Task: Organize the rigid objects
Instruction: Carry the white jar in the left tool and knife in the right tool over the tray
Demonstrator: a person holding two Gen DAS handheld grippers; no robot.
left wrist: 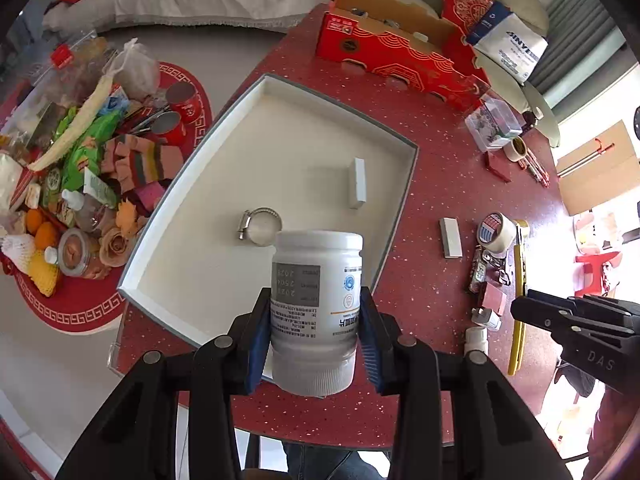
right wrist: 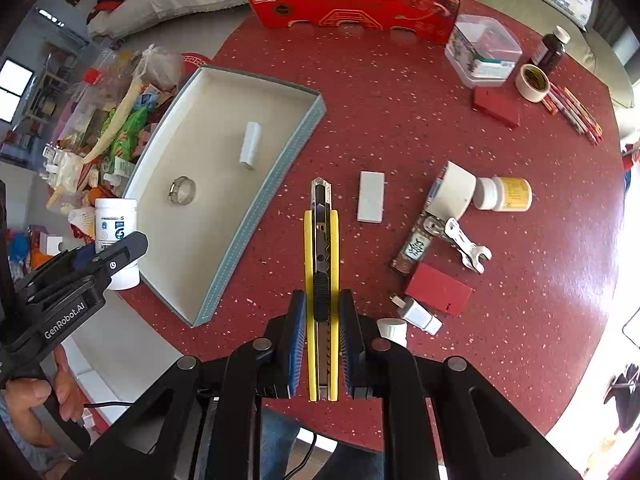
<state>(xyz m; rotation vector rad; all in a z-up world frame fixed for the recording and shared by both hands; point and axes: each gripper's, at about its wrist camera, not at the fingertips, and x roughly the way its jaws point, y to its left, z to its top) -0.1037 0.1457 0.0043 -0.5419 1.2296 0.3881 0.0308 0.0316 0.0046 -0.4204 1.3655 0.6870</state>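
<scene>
My left gripper (left wrist: 316, 316) is shut on a white pill bottle (left wrist: 316, 304), held upside down above the near edge of the white tray (left wrist: 256, 96); it also shows in the right wrist view (right wrist: 116, 224). The tray (right wrist: 256, 216) holds a metal hose clamp (left wrist: 260, 224) and a white block (left wrist: 357, 184). My right gripper (right wrist: 322, 316) is shut on a yellow utility knife (right wrist: 321, 248), held over the red table to the right of the tray. The right gripper shows at the right edge of the left wrist view (left wrist: 520, 308).
On the red table (right wrist: 400, 120) lie a white block (right wrist: 371, 196), a tape roll (right wrist: 456, 190), a yellow-labelled bottle (right wrist: 506, 194), a wrench (right wrist: 466, 244), red boxes (right wrist: 438, 288), a charger (right wrist: 418, 314) and a plastic box (right wrist: 482, 50). A red carton (right wrist: 352, 4) stands at the back. A pile of goods (left wrist: 72, 168) lies left of the table.
</scene>
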